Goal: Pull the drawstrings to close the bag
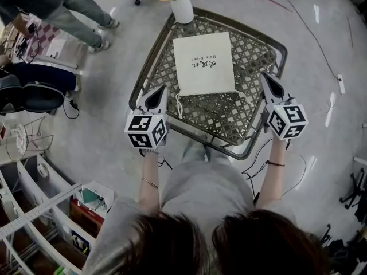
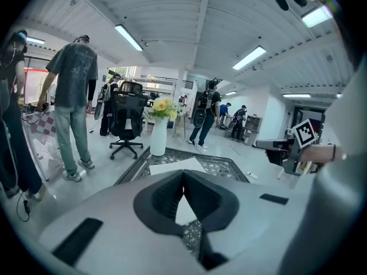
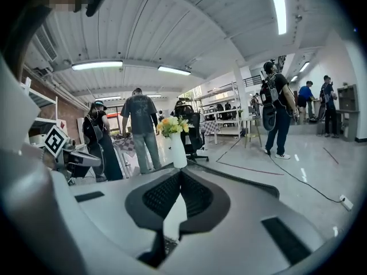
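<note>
A wide workshop floor (image 1: 109, 96) of pale grey spreads around a metal lattice desk (image 1: 252, 56), with shelving (image 1: 34, 211) at the near left, a cable (image 1: 321, 50) trailing to the right, and a bystander (image 1: 51, 4) standing well clear at the far left. A flat white bag (image 1: 204, 63) lies on the middle of the desk, with bare lattice on every side. A white vase (image 1: 182, 7) of flowers stands at the far edge, just beyond the bag. The left gripper (image 1: 159, 90) hangs over the desk's left rim, the right gripper (image 1: 265, 77) over the right rim. Both sets of fingers are closed on nothing. The drawstrings (image 1: 179, 105) curl loose at the bag's near-left corner, near the left gripper.
</note>
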The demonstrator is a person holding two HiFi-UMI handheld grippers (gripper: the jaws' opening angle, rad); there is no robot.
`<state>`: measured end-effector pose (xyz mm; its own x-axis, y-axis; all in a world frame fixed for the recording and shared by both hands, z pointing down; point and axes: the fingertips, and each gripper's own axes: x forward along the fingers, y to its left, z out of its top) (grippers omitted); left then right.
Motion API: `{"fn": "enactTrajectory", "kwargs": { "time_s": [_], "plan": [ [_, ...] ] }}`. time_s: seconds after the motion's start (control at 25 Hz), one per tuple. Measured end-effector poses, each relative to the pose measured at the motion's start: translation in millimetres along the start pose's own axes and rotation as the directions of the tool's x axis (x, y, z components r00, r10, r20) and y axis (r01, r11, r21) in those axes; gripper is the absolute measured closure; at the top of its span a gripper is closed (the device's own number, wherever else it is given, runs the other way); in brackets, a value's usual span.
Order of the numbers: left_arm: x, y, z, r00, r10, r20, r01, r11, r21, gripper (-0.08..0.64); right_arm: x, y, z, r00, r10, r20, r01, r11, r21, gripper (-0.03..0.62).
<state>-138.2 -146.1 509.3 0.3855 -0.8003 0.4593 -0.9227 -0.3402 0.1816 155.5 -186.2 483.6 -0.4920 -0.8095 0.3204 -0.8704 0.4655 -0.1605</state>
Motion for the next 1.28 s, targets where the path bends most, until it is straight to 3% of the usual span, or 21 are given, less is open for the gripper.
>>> {"fn": "enactTrajectory", "kwargs": {
  "time_s": [0.36,0.72,0.88,1.12,1.28],
  "plan": [
    [24,9,-34,0.995,-0.022,-0.100,0.021,1.000,-0.008,0.535,31,-5,-26,0.988,0.079,-0.131,-0.089,0.993,-0.076,0.571],
    [40,10,-62,0.978,-0.048,-0.201,0.045,0.999,-0.016,0.535,53,-1,-77,0.939,0.166,-0.302,-0.201,0.975,-0.089,0.571],
    [46,9,-82,0.960,-0.071,-0.271,0.061,0.997,-0.045,0.535,54,6,-96,0.921,0.204,-0.332,-0.235,0.970,-0.057,0.571],
    [53,12,-108,0.934,-0.074,-0.349,0.068,0.997,-0.030,0.534,54,11,-122,0.892,0.217,-0.397,-0.273,0.958,-0.090,0.571],
    [58,15,-125,0.912,-0.080,-0.402,0.084,0.996,-0.008,0.532,57,5,-137,0.885,0.168,-0.434,-0.256,0.955,-0.152,0.569]
  ]
}}
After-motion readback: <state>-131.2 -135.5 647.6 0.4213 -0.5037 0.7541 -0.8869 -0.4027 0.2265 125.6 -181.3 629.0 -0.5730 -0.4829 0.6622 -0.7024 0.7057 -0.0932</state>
